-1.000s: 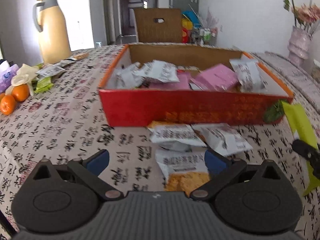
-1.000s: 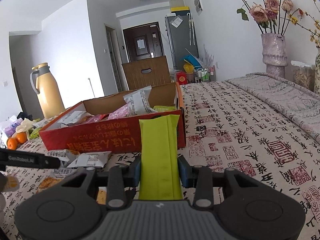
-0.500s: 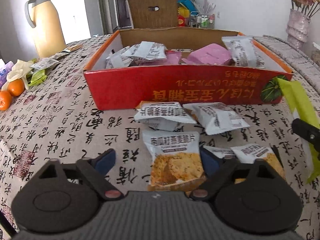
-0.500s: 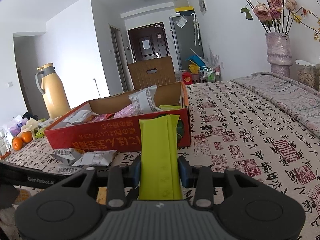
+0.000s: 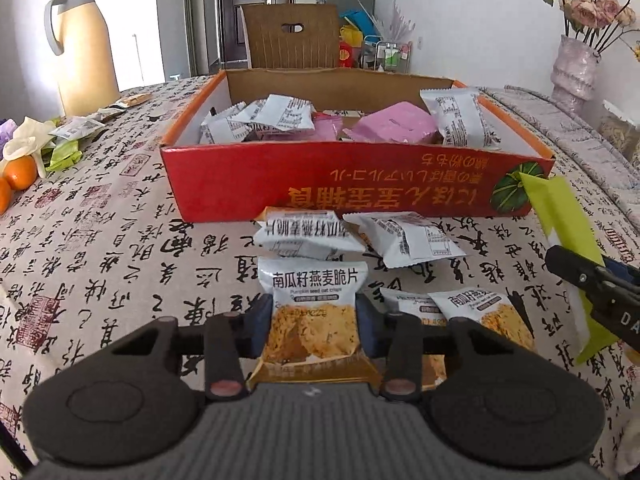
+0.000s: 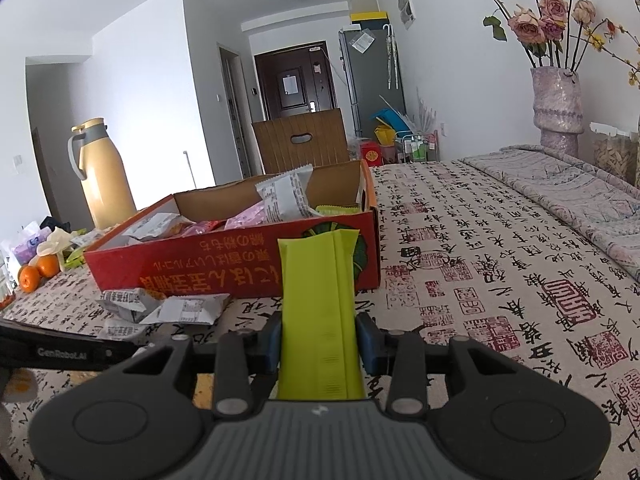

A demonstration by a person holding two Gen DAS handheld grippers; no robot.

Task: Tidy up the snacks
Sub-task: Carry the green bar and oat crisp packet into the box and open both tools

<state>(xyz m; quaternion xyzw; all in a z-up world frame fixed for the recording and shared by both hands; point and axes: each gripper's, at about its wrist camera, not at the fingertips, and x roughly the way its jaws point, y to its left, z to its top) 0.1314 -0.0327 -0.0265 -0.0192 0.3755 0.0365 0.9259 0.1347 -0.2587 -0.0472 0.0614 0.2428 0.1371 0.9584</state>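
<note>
My left gripper (image 5: 314, 318) is shut on a white and orange oat crisp packet (image 5: 313, 280) that lies on the tablecloth in front of the red cardboard box (image 5: 360, 184). Two white packets (image 5: 304, 234) (image 5: 408, 240) lie between it and the box, and another oat crisp packet (image 5: 476, 308) lies just to its right. The box holds several white and pink packets. My right gripper (image 6: 319, 336) is shut on a long lime-green packet (image 6: 318, 280), held upright off the table near the box's right corner (image 6: 372, 240).
A yellow thermos (image 5: 82, 52) stands at the back left. Oranges (image 5: 20, 172), a glove and small packets (image 5: 76, 128) lie on the table's left side. A vase of flowers (image 5: 572, 68) stands far right. A wooden chair back (image 5: 292, 36) rises behind the box.
My left gripper's jaws went from wide open to closed on the oat crisp packet, and the view drew back a little from the box. The right gripper kept still with the green packet.
</note>
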